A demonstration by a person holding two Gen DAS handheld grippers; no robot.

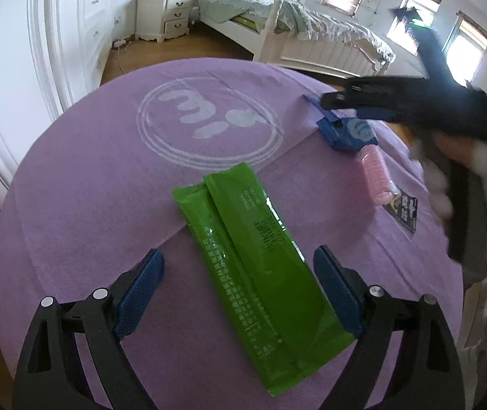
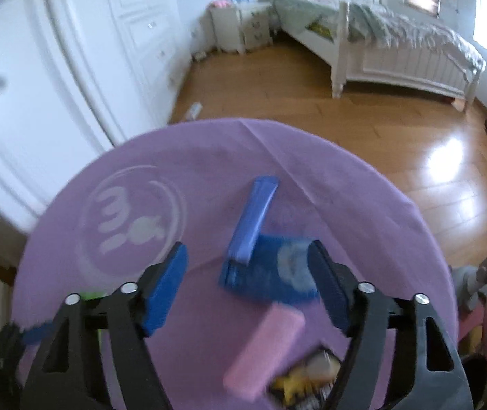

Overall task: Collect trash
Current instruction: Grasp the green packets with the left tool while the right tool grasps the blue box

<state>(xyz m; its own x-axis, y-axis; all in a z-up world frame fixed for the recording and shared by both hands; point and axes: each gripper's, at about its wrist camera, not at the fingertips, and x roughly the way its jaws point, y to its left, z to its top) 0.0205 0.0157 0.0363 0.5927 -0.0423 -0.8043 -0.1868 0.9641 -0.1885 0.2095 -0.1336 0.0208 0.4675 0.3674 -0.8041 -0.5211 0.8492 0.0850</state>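
A purple cloth (image 1: 107, 177) with a white round logo (image 1: 206, 121) spreads beneath the gripper. Well beyond it stand a white bed (image 1: 311, 34), a nightstand (image 1: 165, 15) and wardrobe doors (image 2: 55, 68).

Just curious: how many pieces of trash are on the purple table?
4: green wrapper centre, blue packet, pink packet beside it, dark wrapper near the edge. More may be hidden.

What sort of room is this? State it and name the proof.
A bedroom, most likely: a white bed with rumpled covers, a nightstand beside it, and a white wardrobe along the wall.
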